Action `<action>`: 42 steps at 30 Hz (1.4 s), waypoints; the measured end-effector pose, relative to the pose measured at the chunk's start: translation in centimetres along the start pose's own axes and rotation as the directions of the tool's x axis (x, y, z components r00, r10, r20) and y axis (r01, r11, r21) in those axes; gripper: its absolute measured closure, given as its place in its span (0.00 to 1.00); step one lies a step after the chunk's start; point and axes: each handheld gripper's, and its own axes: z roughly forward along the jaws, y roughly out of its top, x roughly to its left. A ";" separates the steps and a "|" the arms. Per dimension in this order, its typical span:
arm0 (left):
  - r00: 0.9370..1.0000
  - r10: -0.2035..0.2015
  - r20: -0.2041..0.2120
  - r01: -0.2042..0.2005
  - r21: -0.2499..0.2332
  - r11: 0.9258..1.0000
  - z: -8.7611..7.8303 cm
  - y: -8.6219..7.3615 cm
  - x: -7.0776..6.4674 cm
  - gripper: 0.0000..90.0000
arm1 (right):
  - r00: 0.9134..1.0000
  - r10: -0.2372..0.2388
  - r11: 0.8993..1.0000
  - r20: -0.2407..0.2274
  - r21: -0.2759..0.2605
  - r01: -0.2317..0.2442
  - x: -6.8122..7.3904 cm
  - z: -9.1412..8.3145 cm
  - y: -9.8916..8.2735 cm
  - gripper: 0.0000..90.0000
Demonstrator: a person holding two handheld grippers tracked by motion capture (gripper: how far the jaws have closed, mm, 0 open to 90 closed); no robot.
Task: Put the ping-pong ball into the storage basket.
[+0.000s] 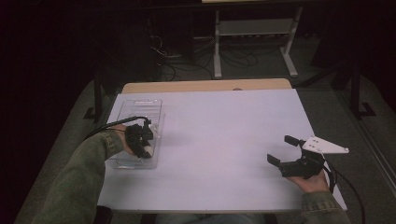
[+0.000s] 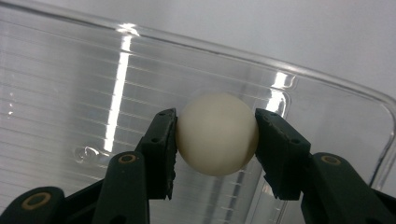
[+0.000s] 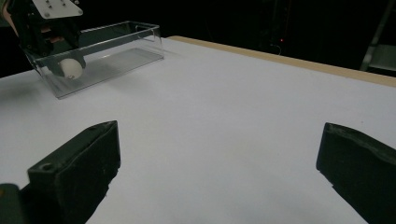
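White ball [image 2: 217, 133] clamped between left tool [image 1: 140, 140] jaws, inside clear tray [image 1: 154, 105] at left of frame. Right tool [image 1: 286, 150] gaping, empty, lower right on counter [image 1: 224, 130]. Advice: keep squeeze centred; ball likely slippery, avoid tray wall.

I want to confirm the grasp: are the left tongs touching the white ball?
Touching. In the left gripper view, both jaws of the left tongs press against opposite sides of the white ball, no gap showing, inside the clear box.
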 end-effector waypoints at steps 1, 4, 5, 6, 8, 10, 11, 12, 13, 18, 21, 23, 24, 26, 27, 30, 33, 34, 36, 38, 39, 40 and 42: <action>1.000 -0.003 0.001 0.003 0.000 1.000 0.0 0.0 0.0 0.56 | 1.000 0.000 1.000 0.000 0.000 0.000 0.0 0.0 0.0 0.00; 1.000 -0.006 0.005 0.006 0.003 1.000 0.2 -0.1 0.0 0.56 | 1.000 -0.001 1.000 0.000 0.000 0.001 0.0 0.0 0.0 0.00; 1.000 -0.001 0.009 0.001 0.011 1.000 0.3 -0.1 -0.1 0.56 | 1.000 0.000 1.000 0.000 0.001 0.000 0.0 0.0 0.0 0.00; 1.000 -0.001 0.011 0.000 0.014 1.000 0.3 -0.1 -0.1 0.56 | 1.000 0.000 1.000 0.000 0.001 0.000 0.0 0.0 0.0 0.00; 1.000 -0.003 0.014 0.003 0.015 1.000 0.4 0.0 -0.1 0.56 | 1.000 0.000 1.000 -0.001 0.002 0.000 0.0 0.0 0.0 0.00; 1.000 -0.012 0.013 0.012 0.012 1.000 0.3 0.0 -0.1 0.53 | 1.000 -0.001 1.000 -0.001 0.002 0.001 0.0 0.0 0.0 0.00; 1.000 -0.021 0.010 0.021 0.017 1.000 0.3 0.0 0.0 0.50 | 1.000 -0.001 1.000 0.000 0.002 0.001 0.0 0.0 0.0 0.00; 1.000 -0.028 0.002 0.028 0.024 0.999 0.3 0.1 0.0 0.47 | 1.000 0.000 1.000 -0.001 0.002 0.000 0.0 0.0 0.0 0.00; 1.000 -0.029 -0.004 0.029 0.035 0.999 0.2 0.1 0.0 0.44 | 1.000 0.000 1.000 -0.001 0.003 0.000 0.0 0.1 0.0 0.00; 0.997 -0.064 -0.032 0.065 0.013 0.998 -0.4 -0.1 0.2 0.35 | 1.000 0.001 1.000 -0.003 0.004 -0.001 0.0 0.1 0.0 0.00; 0.996 -0.077 -0.047 0.077 0.014 0.997 -0.7 -0.2 0.3 0.29 | 1.000 0.003 1.000 -0.005 0.008 -0.003 0.0 0.1 -0.1 0.00; 0.995 -0.086 -0.052 0.087 0.008 0.996 -0.9 -0.2 0.4 0.24 | 1.000 -0.002 1.000 -0.005 0.009 0.002 0.0 0.2 -0.1 0.00; 0.994 -0.091 -0.053 0.091 0.006 0.996 -1.0 -0.2 0.4 0.23 | 1.000 0.000 1.000 -0.005 0.010 0.000 0.0 0.2 -0.1 0.00; 0.994 -0.096 -0.051 0.097 -0.001 0.995 -1.3 -0.3 0.5 0.20 | 1.000 0.001 1.000 -0.005 0.010 -0.001 0.0 0.1 -0.1 0.00; 0.994 -0.098 -0.049 0.098 -0.001 0.995 -1.4 -0.3 0.5 0.19 | 1.000 0.002 1.000 -0.005 0.009 -0.002 0.0 0.1 -0.1 0.00; 0.994 -0.098 -0.044 0.098 -0.014 0.995 -1.9 -0.4 0.6 0.15 | 1.000 0.002 1.000 -0.005 0.007 -0.002 0.0 0.1 -0.1 0.00; 0.994 -0.093 -0.054 0.092 -0.021 0.996 -2.4 -0.5 0.5 0.10 | 1.000 0.002 1.000 -0.004 0.009 -0.002 0.0 0.1 -0.1 0.00; 0.994 -0.092 -0.053 0.091 -0.025 0.996 -2.6 -0.5 0.5 0.08 | 1.000 0.002 1.000 -0.004 0.008 -0.002 0.0 0.1 -0.1 0.00; 0.994 -0.093 -0.054 0.091 -0.038 0.995 -2.9 -0.4 0.4 0.04 | 1.000 0.003 1.000 -0.003 0.007 -0.003 0.0 0.1 -0.1 0.00; 0.994 -0.090 -0.053 0.088 -0.052 0.995 -3.4 -0.4 0.3 0.00 | 1.000 0.003 1.000 -0.003 0.007 -0.003 0.0 0.1 -0.1 0.00; 0.994 -0.092 -0.053 0.089 -0.064 0.994 -3.6 -0.4 0.3 0.00 | 1.000 0.001 1.000 -0.003 0.006 -0.001 0.0 0.1 -0.1 0.00; 0.994 -0.091 -0.052 0.087 -0.076 0.993 -3.8 -0.5 0.2 0.00 | 1.000 0.002 1.000 -0.003 0.006 -0.002 0.0 0.1 0.0 0.00; 0.994 -0.091 -0.067 0.085 -0.084 0.993 -4.1 -0.5 0.0 0.00 | 1.000 0.001 1.000 -0.003 0.005 -0.001 0.0 0.1 0.0 0.00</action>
